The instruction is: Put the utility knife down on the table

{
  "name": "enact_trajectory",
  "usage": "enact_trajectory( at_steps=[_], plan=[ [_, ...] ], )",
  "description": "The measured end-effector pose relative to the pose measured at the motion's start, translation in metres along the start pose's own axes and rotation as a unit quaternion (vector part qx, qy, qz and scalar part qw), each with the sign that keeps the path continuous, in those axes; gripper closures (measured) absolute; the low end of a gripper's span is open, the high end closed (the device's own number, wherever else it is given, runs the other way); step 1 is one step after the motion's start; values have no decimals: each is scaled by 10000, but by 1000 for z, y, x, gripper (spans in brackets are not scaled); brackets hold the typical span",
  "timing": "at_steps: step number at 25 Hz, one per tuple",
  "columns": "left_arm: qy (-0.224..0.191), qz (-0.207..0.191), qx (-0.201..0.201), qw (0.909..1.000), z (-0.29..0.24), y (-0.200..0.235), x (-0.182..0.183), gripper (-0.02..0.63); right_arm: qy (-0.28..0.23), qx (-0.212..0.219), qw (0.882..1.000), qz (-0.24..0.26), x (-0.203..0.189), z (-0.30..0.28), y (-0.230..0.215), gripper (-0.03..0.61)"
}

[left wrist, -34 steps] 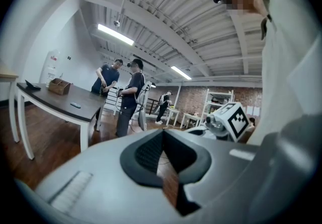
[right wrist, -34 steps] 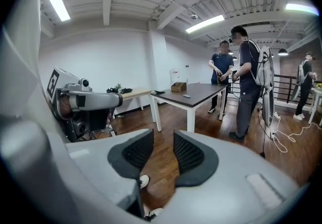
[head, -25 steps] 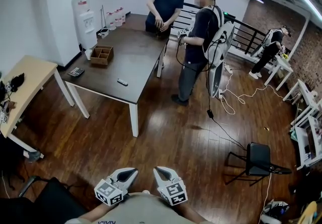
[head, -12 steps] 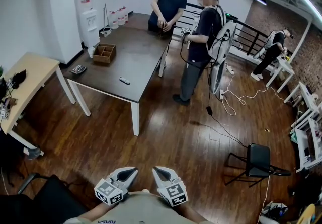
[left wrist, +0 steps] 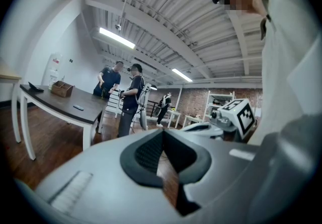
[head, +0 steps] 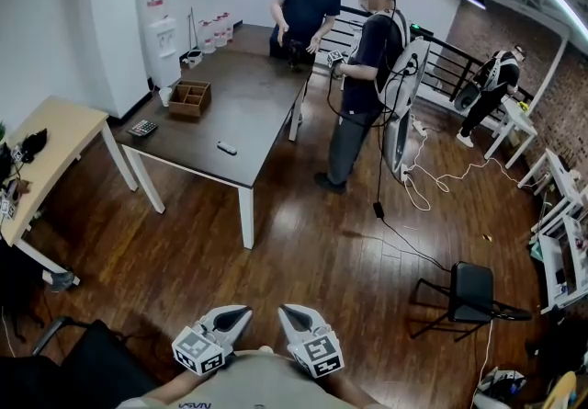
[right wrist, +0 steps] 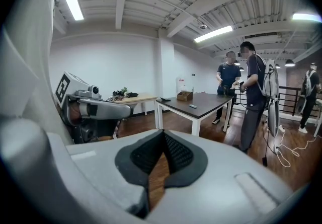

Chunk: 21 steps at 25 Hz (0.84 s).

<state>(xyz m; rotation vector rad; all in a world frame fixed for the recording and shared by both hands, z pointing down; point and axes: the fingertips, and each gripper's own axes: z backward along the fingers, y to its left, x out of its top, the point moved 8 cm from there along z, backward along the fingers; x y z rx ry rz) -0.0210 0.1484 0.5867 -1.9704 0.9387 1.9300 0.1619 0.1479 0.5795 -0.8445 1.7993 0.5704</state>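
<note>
A small grey oblong thing, too small to tell whether it is the utility knife, lies alone near the front of the dark brown table. It also shows in the left gripper view and the right gripper view. Both grippers hang close to my body, far from the table. My left gripper is shut, its pads meeting with nothing between them. Beside it, my right gripper is likewise shut and holds nothing.
A wooden box and a calculator sit on the table's left side. Two people stand at its far end. A light wooden desk is at the left and a black chair at the right. Cables trail over the wooden floor.
Both grippers stay where they were. The person at the table's far end has spread the hands apart, and the person wearing a headset has shifted slightly.
</note>
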Motion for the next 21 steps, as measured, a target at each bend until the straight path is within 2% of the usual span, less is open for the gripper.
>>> enact_trajectory(
  at_steps=[21],
  plan=[
    [-20, 40, 21, 10000, 0, 5, 5, 612, 22, -8, 10000, 91, 3, -3, -2, 580]
  ],
)
